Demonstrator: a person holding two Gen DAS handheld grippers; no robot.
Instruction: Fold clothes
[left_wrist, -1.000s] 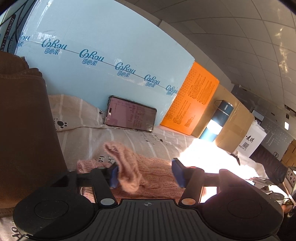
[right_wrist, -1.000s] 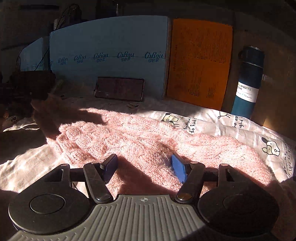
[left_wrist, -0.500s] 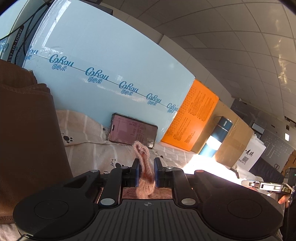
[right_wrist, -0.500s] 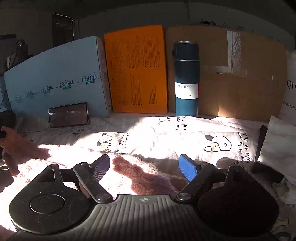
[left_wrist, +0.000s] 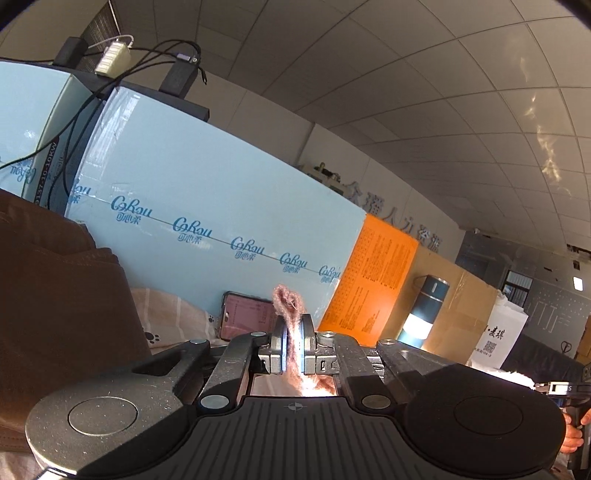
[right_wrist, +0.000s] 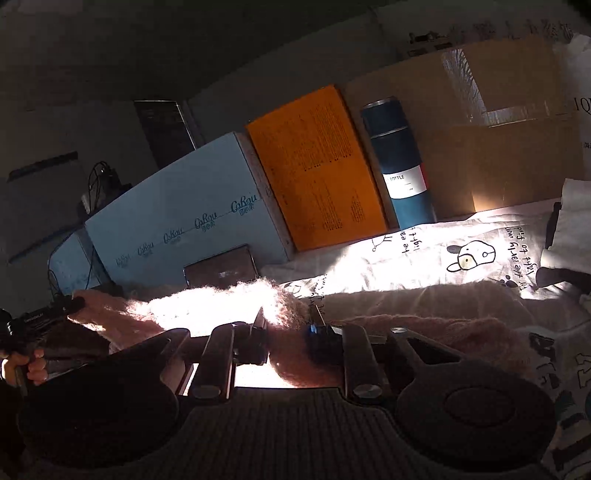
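Right wrist view shows the fuzzy pink knitted sweater (right_wrist: 207, 306) stretched over the cartoon-printed bedsheet (right_wrist: 443, 254); right gripper (right_wrist: 286, 332) is closing on it, left gripper (left_wrist: 293, 341) clamps an edge. Grasping step; next, likely lifting and folding over evenly.

1. Left wrist view looks level along its hand-held gripper (left_wrist: 293, 345), close to the blue box (left_wrist: 207, 206).
2. Right wrist view is rolled, tilted down over the cloth (right_wrist: 424, 254).
3. Both share the box, orange board (left_wrist: 373, 277), bottle (right_wrist: 400, 166).
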